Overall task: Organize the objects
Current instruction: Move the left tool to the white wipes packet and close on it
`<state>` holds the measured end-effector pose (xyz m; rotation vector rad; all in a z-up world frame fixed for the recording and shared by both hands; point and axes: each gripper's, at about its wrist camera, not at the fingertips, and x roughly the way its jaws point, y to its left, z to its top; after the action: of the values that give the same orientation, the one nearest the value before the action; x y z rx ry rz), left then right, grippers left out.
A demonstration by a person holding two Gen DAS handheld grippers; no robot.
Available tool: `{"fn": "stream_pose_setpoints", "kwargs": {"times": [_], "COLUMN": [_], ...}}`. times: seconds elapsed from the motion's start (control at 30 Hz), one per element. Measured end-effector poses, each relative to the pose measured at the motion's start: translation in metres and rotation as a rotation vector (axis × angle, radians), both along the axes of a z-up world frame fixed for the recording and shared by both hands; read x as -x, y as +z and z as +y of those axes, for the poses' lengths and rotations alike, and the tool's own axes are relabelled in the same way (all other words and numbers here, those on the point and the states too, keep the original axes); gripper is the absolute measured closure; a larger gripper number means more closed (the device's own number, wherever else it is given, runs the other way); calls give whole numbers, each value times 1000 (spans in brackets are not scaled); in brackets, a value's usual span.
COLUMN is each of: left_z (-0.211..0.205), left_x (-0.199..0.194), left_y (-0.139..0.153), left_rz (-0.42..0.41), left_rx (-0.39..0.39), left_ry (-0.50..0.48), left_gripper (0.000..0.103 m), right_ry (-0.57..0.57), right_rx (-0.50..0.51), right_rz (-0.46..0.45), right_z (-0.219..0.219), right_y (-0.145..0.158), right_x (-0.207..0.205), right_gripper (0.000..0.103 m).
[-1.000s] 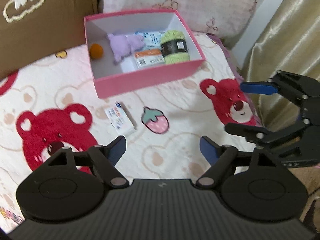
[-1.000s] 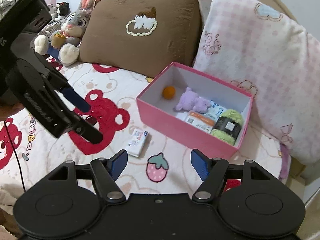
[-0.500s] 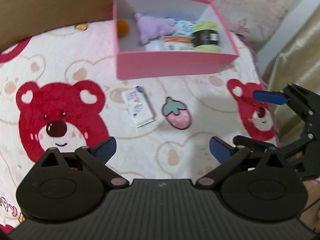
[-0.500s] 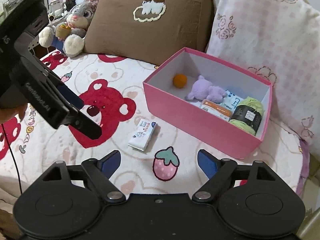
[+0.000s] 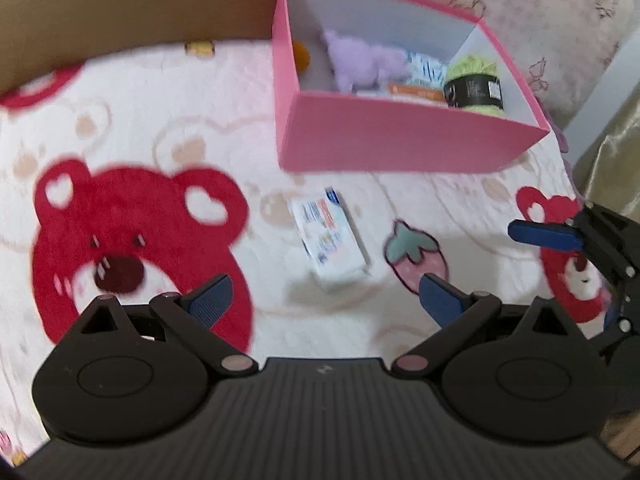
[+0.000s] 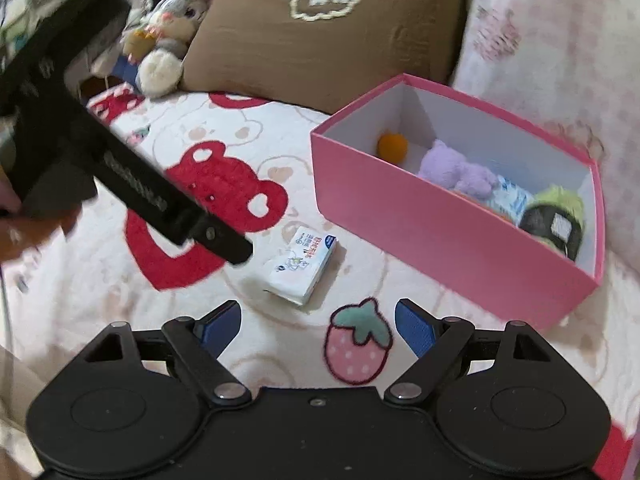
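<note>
Tissue pack (image 5: 330, 236) lies at the pink box's (image 5: 400, 136) seven o'clock; both wide-open, empty grippers, left gripper (image 5: 324, 294) and right gripper (image 6: 318, 320), must close in to grasp it.

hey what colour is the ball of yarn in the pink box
The yarn is light green with a black label band around it. It shows best in the left wrist view.

tissue pack (image 6: 303, 265): print too blurred to read | yarn (image 5: 475, 84) label: unreadable

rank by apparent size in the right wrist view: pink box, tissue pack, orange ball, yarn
1. pink box
2. tissue pack and yarn: look alike; the box wall hides part of the yarn
3. orange ball
</note>
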<state>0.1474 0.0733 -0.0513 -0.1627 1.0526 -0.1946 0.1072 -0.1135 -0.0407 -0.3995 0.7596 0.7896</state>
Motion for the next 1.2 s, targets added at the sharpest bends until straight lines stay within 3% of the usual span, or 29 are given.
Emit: {"fn": "stream_pose_setpoints", "kwargs": {"times": [0.1,0.27,0.43,0.63,0.77,0.9,1.0,1.13,1.2], "left_z": [3,0,-14,-15,-16,-15,-15,-14,-14], "left_x": [2,3,-3,-13,-21,-21,-19,-22,-22], "left_y": [-7,-22,-38,-55,-64,-71,-73,-80,-84], "left_rz": [-21,-53,-88,-105,-50,-42,-80,-65,-64], "left_rx": [3,34,-3,59,58,88,106,139,151], "left_ry": [-14,-33,-33,-3,16,21,16,50,67], "left_gripper": [2,2,2,4,6,8,20,48,52], "right_ry": [66,44,28,13,-2,-29,-27,-46,-50], "right_rx": [31,-57,-94,-132,-145,-93,-123,-120,-120], "right_rz": [-54,31,65,27,1,-6,-21,-31,-43], "right_z": [8,13,25,37,42,47,46,47,48], "right_y": [-15,-36,-61,-82,-90,-104,-105,-108,-109], "right_x": [1,-17,-25,-25,-27,-32,-31,-29,-27], "right_gripper": [16,16,16,16,16,16,18,21,25]}}
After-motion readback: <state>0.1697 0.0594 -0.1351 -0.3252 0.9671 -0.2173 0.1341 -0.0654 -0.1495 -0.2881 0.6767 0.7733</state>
